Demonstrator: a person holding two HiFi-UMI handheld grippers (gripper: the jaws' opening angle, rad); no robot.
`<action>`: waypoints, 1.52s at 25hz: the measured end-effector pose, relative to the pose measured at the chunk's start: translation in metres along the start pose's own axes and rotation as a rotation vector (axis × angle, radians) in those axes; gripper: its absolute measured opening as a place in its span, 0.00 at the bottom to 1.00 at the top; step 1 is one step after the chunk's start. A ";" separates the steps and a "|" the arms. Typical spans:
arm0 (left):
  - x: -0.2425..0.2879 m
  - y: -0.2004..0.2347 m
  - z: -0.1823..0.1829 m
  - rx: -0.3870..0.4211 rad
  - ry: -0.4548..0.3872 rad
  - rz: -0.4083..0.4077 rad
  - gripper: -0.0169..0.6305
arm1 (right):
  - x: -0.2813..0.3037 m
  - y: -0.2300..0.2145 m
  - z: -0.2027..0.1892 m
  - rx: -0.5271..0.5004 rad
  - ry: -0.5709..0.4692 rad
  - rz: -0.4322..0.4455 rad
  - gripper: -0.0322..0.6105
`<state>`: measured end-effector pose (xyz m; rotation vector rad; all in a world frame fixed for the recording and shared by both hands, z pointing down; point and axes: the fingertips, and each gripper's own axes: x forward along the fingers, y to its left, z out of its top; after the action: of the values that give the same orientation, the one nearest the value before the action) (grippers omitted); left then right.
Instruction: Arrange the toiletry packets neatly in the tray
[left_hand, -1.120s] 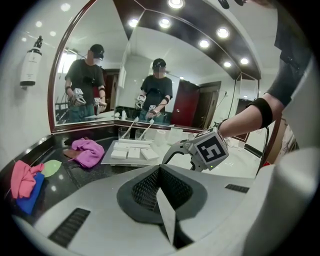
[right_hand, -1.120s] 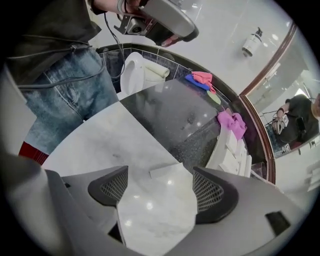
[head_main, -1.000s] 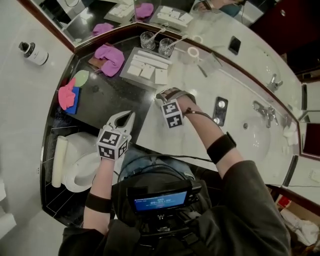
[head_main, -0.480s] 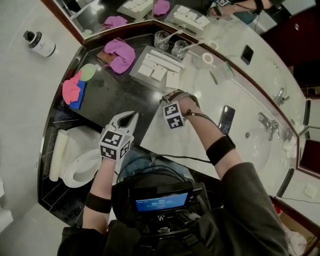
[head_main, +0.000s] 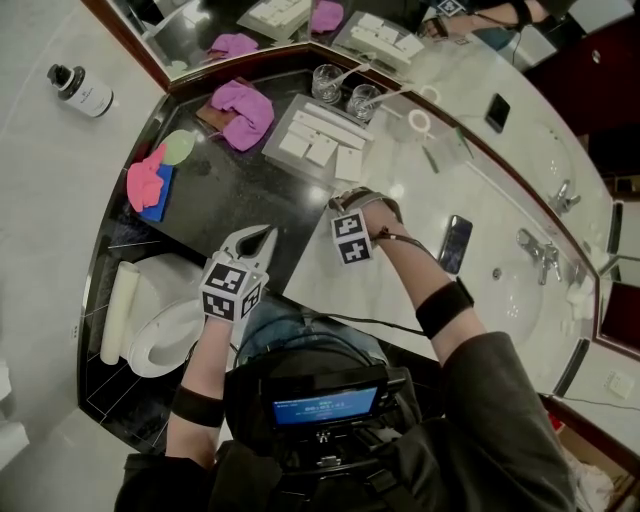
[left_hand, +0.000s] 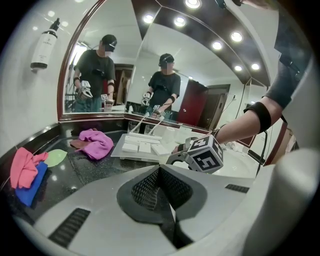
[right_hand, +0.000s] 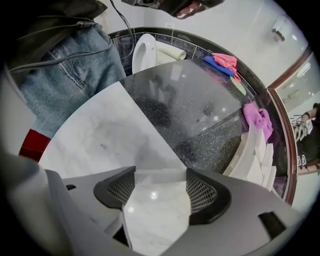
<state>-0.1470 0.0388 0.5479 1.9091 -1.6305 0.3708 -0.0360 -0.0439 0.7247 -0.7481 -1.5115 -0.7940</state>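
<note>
The jaws of the right gripper (right_hand: 156, 192) have just been closing and are covering both side edges of the white toiletry packet (right_hand: 160, 176) between them. In the head view the marker cube (head_main: 350, 238) is hiding them. The tray (right_hand: 242, 157) is disappearing behind the gripper's body.

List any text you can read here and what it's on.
Bottle label: too small to read.
Chest screen: blue, its lines too blurred to read.
Marker cubes: square patterns only, no words.
Packets: no readable print.
Nothing here is legible.
</note>
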 end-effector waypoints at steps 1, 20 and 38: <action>0.000 0.001 0.000 0.002 -0.002 0.002 0.03 | -0.002 -0.001 0.001 0.019 -0.010 -0.007 0.57; 0.002 -0.011 0.008 0.021 -0.021 0.013 0.03 | -0.136 -0.022 0.042 0.720 -0.663 -0.317 0.57; 0.058 0.024 0.041 0.069 0.036 -0.053 0.03 | -0.152 -0.087 0.001 1.298 -0.791 -0.565 0.58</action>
<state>-0.1648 -0.0338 0.5546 1.9808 -1.5592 0.4425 -0.0956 -0.0933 0.5675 0.4483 -2.5161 0.2821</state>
